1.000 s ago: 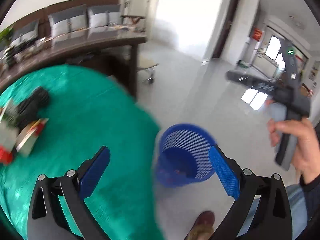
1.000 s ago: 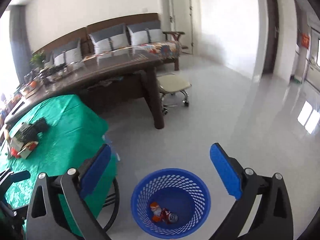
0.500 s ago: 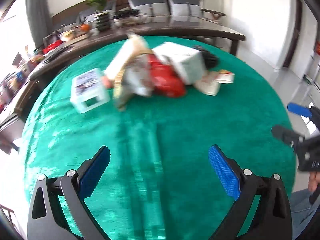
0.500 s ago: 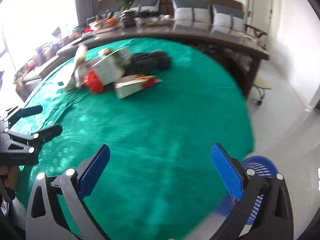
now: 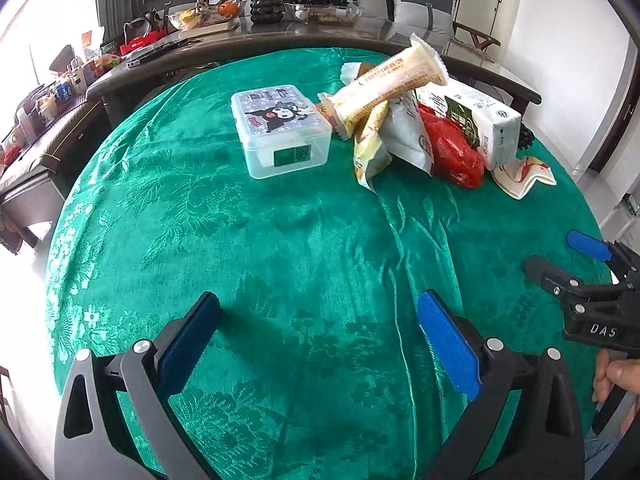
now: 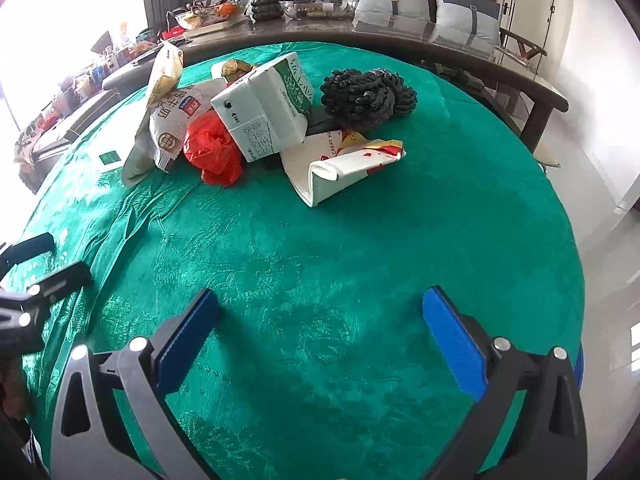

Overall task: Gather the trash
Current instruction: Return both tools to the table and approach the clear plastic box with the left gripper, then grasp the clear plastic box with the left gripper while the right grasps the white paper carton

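A pile of trash lies at the far side of the round green table: a long cream snack wrapper, a white milk carton, a red plastic bag, a crumpled white paper carton and a white printed bag. My left gripper is open and empty over the near side of the table. My right gripper is open and empty, also near the front edge, and shows in the left wrist view.
A clear lidded plastic box stands left of the pile. A black knitted bundle lies behind the cartons. A long dark table with bowls and a plant stands behind. White floor lies to the right.
Both grippers have swung from the blue basket on the floor back over the green table. They have come closer to the trash pile. Both stay open.
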Demonstrator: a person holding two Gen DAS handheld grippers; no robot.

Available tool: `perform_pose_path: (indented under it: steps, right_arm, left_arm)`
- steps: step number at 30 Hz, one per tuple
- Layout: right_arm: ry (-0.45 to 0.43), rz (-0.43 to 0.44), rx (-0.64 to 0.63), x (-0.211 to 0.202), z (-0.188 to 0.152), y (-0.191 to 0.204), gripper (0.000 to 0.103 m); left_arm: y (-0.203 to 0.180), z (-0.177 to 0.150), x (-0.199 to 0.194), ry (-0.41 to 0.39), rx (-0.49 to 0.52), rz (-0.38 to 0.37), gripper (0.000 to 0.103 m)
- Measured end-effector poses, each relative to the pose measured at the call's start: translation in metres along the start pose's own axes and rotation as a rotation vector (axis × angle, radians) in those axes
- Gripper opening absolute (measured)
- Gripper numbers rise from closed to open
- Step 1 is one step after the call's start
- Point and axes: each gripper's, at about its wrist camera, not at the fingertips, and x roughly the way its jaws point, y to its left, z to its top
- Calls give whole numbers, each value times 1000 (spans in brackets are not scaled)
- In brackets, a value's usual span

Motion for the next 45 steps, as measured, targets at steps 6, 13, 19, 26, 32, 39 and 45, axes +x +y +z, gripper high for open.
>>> perform_pose_path:
  steps: [6, 13, 19, 26, 32, 39, 45]
  right_arm:
    - [1, 2, 1, 0, 0, 0, 98]
    - [1, 2, 2, 1, 0, 0, 98]
    - [1, 2, 3, 1, 0, 1, 98]
    - [1, 2, 3, 1, 0, 0, 98]
    - [1, 2, 3, 1, 0, 1, 98]
    - [1, 1, 4, 1, 0, 1, 98]
    - [1, 2, 6, 1, 0, 1, 98]
  left_arm:
    - [15, 55, -1, -109, -50, -38, 98]
    - [15, 113, 51, -38, -5, 63, 98]
    - [27, 113, 69, -5, -3, 56, 82]
    - [33, 88, 51, -21, 29, 0, 67]
    - [27, 38, 9, -24, 48, -55, 67]
    - [3, 11, 4, -33, 60, -62, 78]
    - [0, 15, 18, -1, 58, -38, 92]
